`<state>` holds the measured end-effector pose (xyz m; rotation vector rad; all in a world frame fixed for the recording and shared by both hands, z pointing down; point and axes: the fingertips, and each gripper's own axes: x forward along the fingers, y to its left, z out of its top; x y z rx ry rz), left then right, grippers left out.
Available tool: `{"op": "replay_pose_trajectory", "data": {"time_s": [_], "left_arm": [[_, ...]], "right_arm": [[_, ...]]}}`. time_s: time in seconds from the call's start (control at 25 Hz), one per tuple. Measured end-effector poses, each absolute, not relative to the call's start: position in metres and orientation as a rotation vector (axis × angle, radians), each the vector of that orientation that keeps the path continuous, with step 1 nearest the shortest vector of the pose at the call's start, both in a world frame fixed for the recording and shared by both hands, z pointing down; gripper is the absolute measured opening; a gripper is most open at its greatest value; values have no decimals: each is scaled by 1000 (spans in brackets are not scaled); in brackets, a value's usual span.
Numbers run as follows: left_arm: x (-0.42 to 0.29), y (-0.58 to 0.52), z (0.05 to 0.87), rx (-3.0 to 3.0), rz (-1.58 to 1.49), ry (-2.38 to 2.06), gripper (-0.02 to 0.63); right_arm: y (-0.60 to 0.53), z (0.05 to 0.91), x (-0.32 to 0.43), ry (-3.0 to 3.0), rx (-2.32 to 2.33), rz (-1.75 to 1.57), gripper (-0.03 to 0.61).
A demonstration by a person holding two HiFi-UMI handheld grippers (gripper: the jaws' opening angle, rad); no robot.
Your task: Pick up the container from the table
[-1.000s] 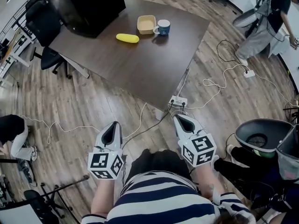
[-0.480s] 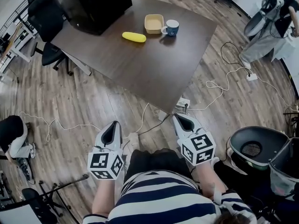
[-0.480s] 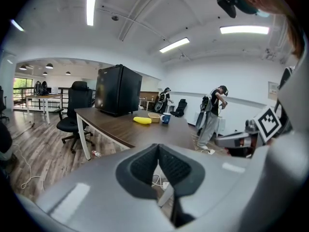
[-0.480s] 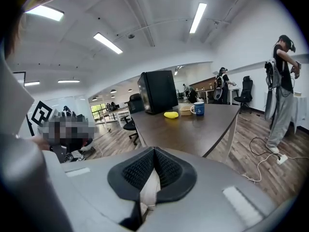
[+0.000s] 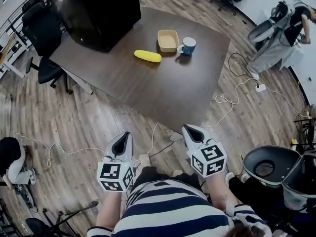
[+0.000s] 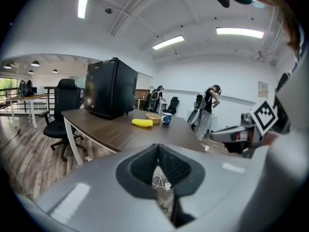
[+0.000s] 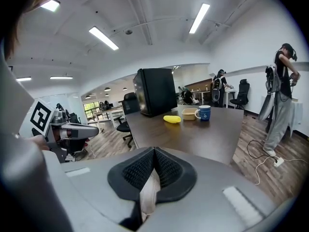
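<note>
The container (image 5: 168, 40), a small tan square tub, sits on the far part of the dark wooden table (image 5: 163, 88), with a blue mug (image 5: 188, 45) right beside it and a yellow oblong object (image 5: 147, 56) to its left. The left gripper view shows the container (image 6: 154, 116) far ahead, and so does the right gripper view, the container (image 7: 189, 113) next to the mug (image 7: 203, 112). My left gripper (image 5: 126, 135) and right gripper (image 5: 189, 130) hang over the floor, short of the table's near corner. Both are shut and hold nothing.
A big black cabinet (image 5: 101, 11) stands on the table's far left. Office chairs (image 5: 42, 31) are at the left, cables and a power strip (image 5: 260, 88) lie on the wooden floor, a grey bin (image 5: 266, 164) stands at my right, and a person (image 5: 279, 33) stands far right.
The table and its objects have come nearer in the head view. Both grippers have travelled forward towards the table together, still shut.
</note>
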<state>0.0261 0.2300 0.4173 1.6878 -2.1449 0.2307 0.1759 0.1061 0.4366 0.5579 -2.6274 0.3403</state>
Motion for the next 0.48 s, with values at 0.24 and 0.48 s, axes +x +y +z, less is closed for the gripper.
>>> {"op": "replay_pose_trajectory", "data": {"time_s": [0.24,0.48], "left_arm": [[-38,210,418,1731,247,-2094,0],[-88,196,420,1788,282,-2050,0]], "right_arm": [[97,430,105,-2617,556,299,-6],[81,431,59,-2592,578,273,-6]]}}
